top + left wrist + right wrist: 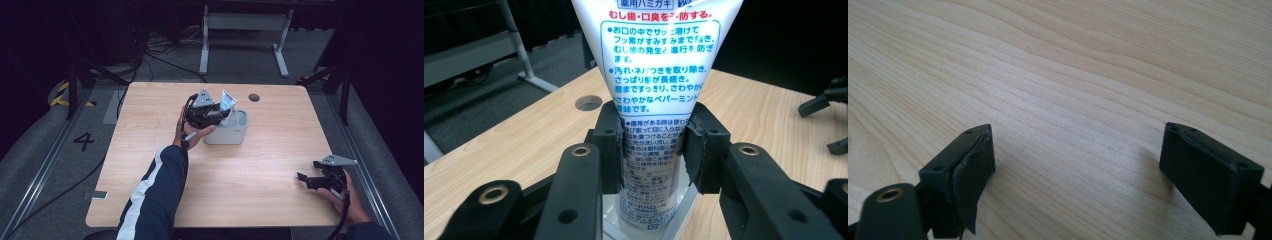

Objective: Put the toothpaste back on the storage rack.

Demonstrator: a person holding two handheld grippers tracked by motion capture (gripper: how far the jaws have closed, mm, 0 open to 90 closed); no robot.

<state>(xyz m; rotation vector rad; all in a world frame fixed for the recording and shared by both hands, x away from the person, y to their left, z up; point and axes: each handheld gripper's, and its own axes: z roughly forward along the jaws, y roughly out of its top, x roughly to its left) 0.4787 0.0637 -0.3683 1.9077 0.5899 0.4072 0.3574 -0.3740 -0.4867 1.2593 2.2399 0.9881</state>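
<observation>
The left gripper (651, 150) has its fingers (608, 145) clamped on either side of a white toothpaste tube (654, 75), which stands upright with its lower end inside a white holder (234, 131). The tube is printed in blue Japanese text; a red line near the top reads roughly "むし歯・口臭を予防する", and "ペパーミント" can be made out lower down. The finer print between the fingers is too small to read. The holder stands on the wooden surface (250, 175) near the middle of its far edge, just short of a round cable hole (254, 97).

The right gripper (303, 179) has its fingers (965, 170) spread wide apart with only bare wood grain between them, held low over the surface near its near right corner.

On the floor off the left edge, a "4" (83, 141) is marked.
</observation>
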